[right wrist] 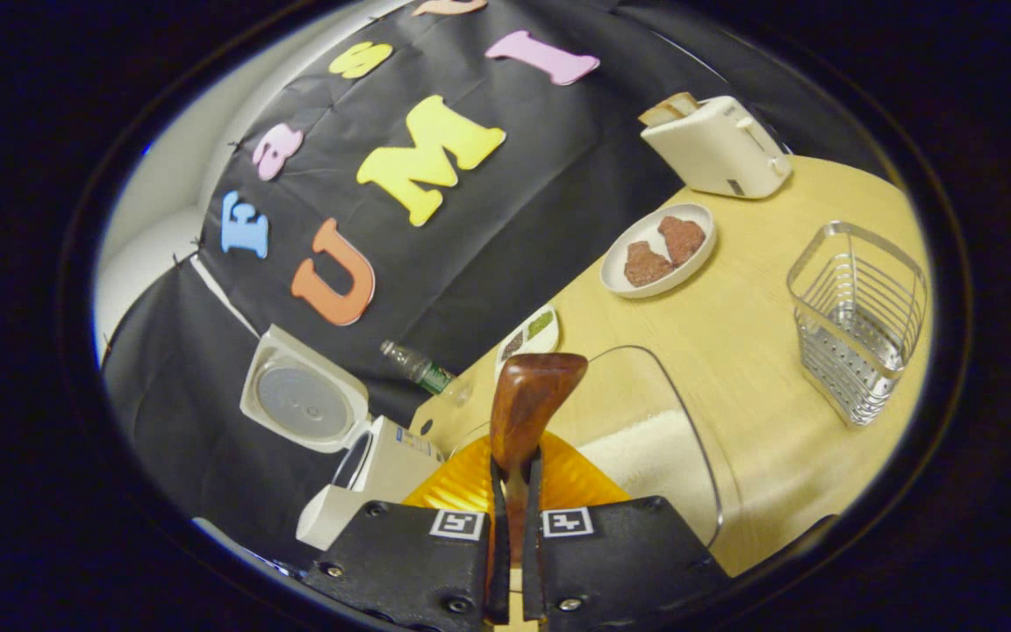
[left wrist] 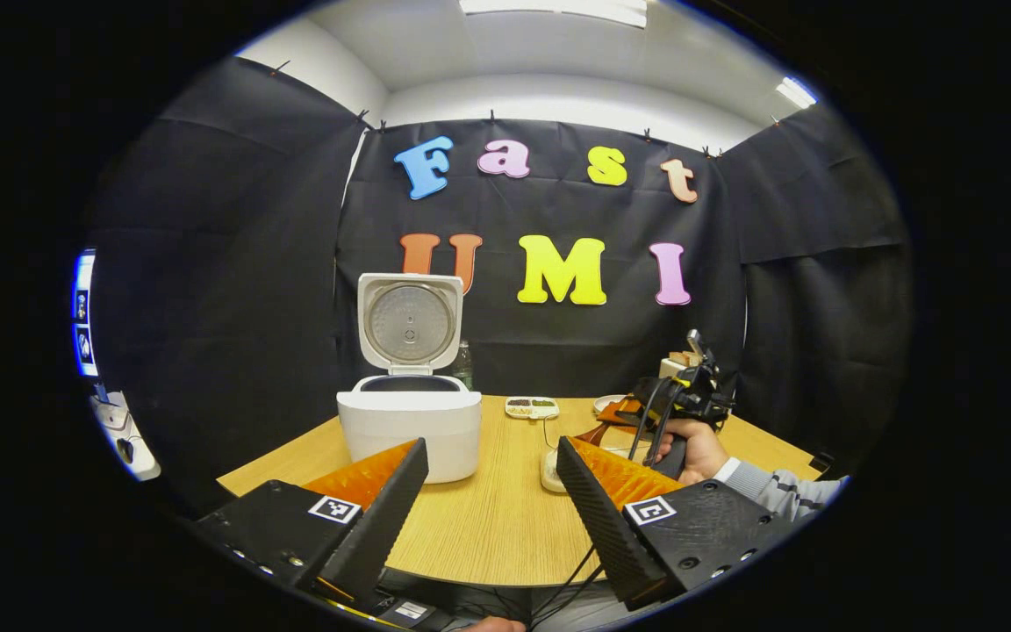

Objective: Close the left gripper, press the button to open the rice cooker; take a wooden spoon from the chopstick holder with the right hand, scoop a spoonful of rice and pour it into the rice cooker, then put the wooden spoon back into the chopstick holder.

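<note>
In the left gripper view the rice cooker (left wrist: 409,430) stands at about ten o'clock from the left gripper (left wrist: 492,478) on the wooden table (left wrist: 488,527), its lid (left wrist: 409,320) swung fully up and the dark inner pot showing under it; the left gripper hangs low over the near table edge with its jaws spread wide and nothing between them, touching nothing; at two o'clock a hand (left wrist: 694,449) holds the right gripper (left wrist: 646,412) above the far right part of the table, near a small divided dish (left wrist: 532,406).

In the right gripper view, which is tilted, the rice cooker (right wrist: 365,487) lies at nine o'clock with its lid (right wrist: 304,401) open; a plastic bottle (right wrist: 422,371) lies just beside it at the foot of the wall; the right gripper (right wrist: 514,491) has its jaws nearly closed, both fingers pressing on the handle of the wooden spoon (right wrist: 527,408), whose bowl rises at twelve o'clock; I cannot tell whether the bowl carries rice; just past it sits a clear container (right wrist: 646,439) with white rice in it; at one o'clock a plate (right wrist: 659,250) bears two brown pieces; beyond it stands a toaster (right wrist: 716,145); at three o'clock the wire chopstick holder (right wrist: 856,320) stands on the table, well apart from the spoon.
</note>
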A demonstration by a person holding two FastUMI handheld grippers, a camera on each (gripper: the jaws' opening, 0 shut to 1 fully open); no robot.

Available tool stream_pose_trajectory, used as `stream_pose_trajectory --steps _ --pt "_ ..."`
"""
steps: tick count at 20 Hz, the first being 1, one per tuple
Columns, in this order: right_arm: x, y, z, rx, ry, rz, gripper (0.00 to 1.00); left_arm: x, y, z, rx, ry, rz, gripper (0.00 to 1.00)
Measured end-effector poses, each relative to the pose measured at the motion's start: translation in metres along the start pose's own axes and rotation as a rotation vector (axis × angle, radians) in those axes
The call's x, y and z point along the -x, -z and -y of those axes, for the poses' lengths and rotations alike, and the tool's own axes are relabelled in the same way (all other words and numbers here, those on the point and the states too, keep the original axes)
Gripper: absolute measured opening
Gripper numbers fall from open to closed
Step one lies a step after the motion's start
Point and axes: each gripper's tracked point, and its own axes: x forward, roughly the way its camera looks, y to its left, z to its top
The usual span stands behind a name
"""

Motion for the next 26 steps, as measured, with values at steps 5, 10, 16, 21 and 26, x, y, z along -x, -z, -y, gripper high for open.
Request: stream_pose_trajectory --steps 5,10,16,21,26 --pt "0.016 -0.024 0.014 -0.153 -0.029 0.066 0.11 -0.002 0.002 -0.001 -0.005 -0.002 -0.009 0.94" --pt "0.033 -0.047 0.008 -0.417 -0.127 0.102 0.11 -0.007 0.003 -0.005 -0.009 -0.012 -0.008 0.94" --pt "0.037 -0.062 -0.027 -0.600 -0.235 0.076 0.10 -0.013 0.009 -0.003 -0.035 -0.011 -0.008 0.94" --pt "0.033 -0.075 -0.115 -0.477 -0.331 0.038 0.10 -0.017 0.011 -0.015 -0.060 -0.032 -0.003 0.94" --pt "-0.010 -0.071 -0.218 -0.272 -0.358 0.002 0.10 -0.019 0.008 -0.030 -0.044 -0.060 0.023 0.94"
